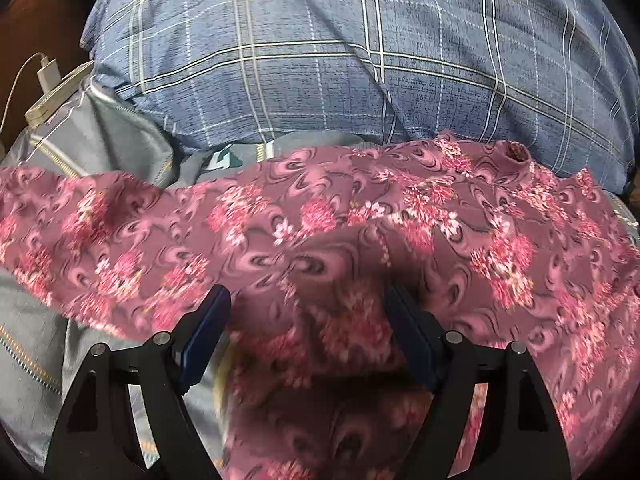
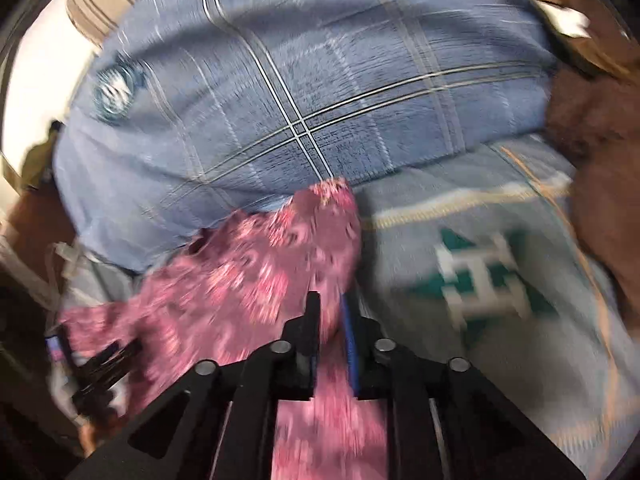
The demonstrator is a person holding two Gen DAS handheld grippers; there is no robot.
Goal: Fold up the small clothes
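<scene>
A pink floral garment [image 1: 360,220] lies spread across the bed in the left wrist view, its small collar opening at the far right near the pillow. My left gripper [image 1: 308,312] hovers over its near part with the jaws wide apart and cloth lying loose beneath them. In the blurred right wrist view the same garment [image 2: 240,272] rises in a bunched fold towards the pillow. My right gripper [image 2: 330,308] has its jaws close together with that cloth filling the narrow gap between them. A black shape at the lower left of that view looks like the other gripper [image 2: 100,364].
A big blue plaid pillow [image 1: 320,60] [image 2: 280,100] fills the far side. The grey-blue bedsheet [image 1: 120,144] [image 2: 480,240] with a green and white motif lies underneath. A white charger and cable [image 1: 48,76] sit at the far left. Brown fabric [image 2: 592,128] borders the right.
</scene>
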